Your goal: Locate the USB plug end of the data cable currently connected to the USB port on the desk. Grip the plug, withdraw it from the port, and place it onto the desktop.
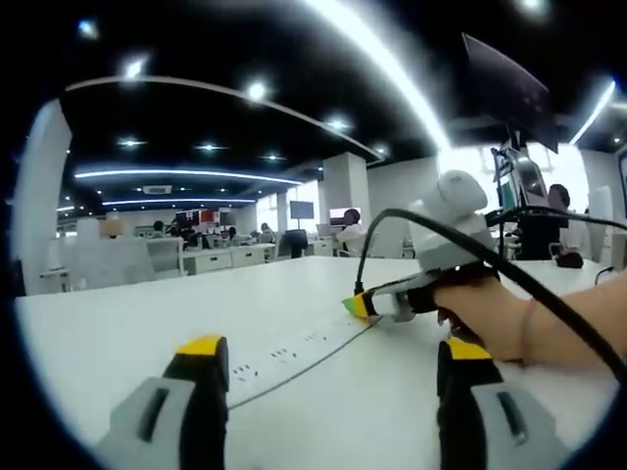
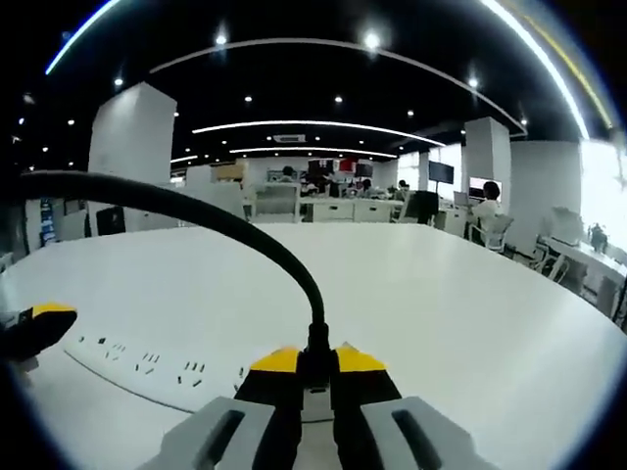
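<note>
My right gripper (image 2: 315,360) is shut on the black USB plug (image 2: 315,345) at the end of a white power strip (image 2: 147,367) lying on the white desk (image 2: 441,294). The black cable (image 2: 196,211) arcs up and away to the left from the plug. In the left gripper view the right gripper (image 1: 358,305), held by a hand (image 1: 490,313), sits at the strip's far end (image 1: 294,352), with the cable (image 1: 431,220) looping over it. Whether the plug sits in its port is hidden. My left gripper (image 1: 333,350) is open above the strip, holding nothing. One of its yellow fingertips (image 2: 44,315) shows at the left.
The desk stretches wide and bare around the strip. A dark monitor (image 1: 509,88) on a stand rises at the desk's far right. Office desks, chairs and seated people (image 2: 488,196) fill the background.
</note>
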`<action>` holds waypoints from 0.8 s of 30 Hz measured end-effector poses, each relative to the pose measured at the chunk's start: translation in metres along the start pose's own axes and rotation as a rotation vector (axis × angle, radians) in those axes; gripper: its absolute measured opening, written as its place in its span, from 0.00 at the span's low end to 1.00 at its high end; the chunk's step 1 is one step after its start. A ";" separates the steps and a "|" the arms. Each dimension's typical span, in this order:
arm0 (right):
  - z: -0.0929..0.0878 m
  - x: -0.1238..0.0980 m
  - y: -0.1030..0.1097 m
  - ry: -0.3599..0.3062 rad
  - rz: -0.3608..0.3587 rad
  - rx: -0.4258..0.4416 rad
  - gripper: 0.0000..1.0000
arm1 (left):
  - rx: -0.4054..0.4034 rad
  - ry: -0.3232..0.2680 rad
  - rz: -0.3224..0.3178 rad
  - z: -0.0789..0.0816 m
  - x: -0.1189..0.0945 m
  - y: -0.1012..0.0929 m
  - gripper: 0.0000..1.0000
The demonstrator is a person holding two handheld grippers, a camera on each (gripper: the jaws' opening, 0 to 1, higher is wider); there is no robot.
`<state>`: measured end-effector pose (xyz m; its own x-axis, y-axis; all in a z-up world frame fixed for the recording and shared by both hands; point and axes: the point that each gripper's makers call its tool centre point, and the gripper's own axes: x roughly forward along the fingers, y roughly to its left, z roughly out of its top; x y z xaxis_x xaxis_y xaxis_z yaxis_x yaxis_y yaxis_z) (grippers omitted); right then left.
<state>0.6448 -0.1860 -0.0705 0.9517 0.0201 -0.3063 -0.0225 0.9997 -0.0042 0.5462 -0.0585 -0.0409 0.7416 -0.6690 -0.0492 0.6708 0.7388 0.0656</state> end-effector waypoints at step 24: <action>-0.003 -0.003 0.000 0.024 0.021 0.056 0.11 | 0.015 0.007 0.009 -0.003 -0.002 -0.001 0.87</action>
<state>0.6414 -0.1859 -0.0728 0.9436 0.0414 -0.3285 -0.0245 0.9982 0.0553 0.5440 -0.0578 -0.0439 0.7478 -0.6616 -0.0558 0.6638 0.7435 0.0806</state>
